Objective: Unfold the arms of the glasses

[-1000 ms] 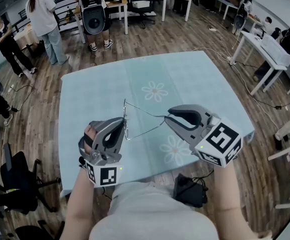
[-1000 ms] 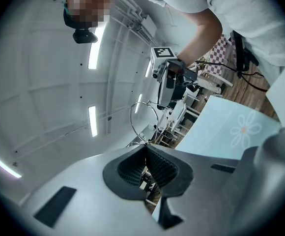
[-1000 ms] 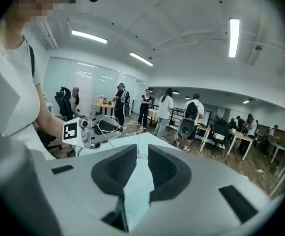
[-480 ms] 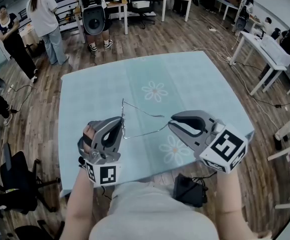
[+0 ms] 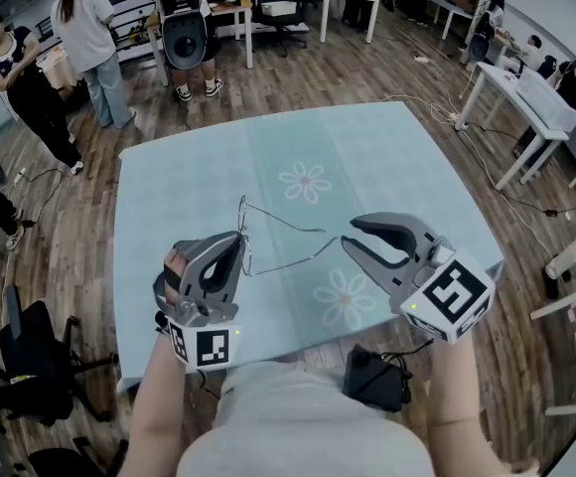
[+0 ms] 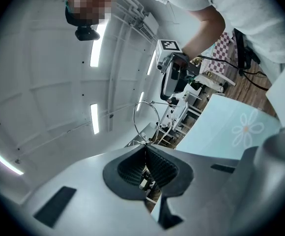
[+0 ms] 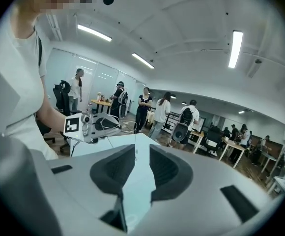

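Head view: left gripper holds thin wire glasses above the blue table, both arms splayed toward the right gripper.
Left gripper view: jaws pinch the rim.
Right gripper view: jaws opening, with an arm tip loose between them.

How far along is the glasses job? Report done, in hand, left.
Done: both arms of the glasses stick out from the frame. In hand: the left gripper clamps the frame; the right gripper is opening, fingers loose around an arm tip. Left: probably only setting them on the table.
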Demonstrator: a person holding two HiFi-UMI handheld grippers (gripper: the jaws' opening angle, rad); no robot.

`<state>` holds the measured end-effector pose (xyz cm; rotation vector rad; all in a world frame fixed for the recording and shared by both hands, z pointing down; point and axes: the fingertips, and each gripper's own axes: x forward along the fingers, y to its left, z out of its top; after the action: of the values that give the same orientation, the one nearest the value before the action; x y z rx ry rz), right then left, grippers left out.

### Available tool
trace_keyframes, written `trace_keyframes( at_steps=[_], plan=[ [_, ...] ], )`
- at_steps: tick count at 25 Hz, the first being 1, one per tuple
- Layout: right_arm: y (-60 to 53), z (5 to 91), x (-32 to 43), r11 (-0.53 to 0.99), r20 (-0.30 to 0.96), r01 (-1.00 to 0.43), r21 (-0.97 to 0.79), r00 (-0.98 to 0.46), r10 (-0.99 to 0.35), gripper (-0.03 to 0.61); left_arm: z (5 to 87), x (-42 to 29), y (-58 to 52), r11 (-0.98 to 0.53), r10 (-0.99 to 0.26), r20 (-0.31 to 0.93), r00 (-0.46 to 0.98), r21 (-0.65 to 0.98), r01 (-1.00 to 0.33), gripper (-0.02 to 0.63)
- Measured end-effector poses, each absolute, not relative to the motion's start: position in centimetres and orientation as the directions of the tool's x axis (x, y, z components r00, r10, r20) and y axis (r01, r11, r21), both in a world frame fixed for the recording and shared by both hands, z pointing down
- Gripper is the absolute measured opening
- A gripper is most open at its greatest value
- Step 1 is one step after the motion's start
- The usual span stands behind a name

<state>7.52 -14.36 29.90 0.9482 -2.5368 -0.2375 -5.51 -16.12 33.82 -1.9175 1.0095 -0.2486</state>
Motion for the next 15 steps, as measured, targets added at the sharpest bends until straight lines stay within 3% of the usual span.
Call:
trace_keyframes(
  at_steps=[8,15],
  plan=[
    [-16.5,33.9,9.4,0.758,0.334,-0.591,0.274,-0.681,-0.652,0.101,33.3,-4.9,-16.0,-0.257,-0.722,-0.235,0.651,-0.782,-0.568,0.009],
    [-16.3,32.8,6.9,0.799,0.116,-0.555,0.23,-0.8,-0.589,0.11,32.9,-4.1,-15.7,-0.273,-0.706,-0.241,0.666,-0.776,-0.569,0.009]
  ],
)
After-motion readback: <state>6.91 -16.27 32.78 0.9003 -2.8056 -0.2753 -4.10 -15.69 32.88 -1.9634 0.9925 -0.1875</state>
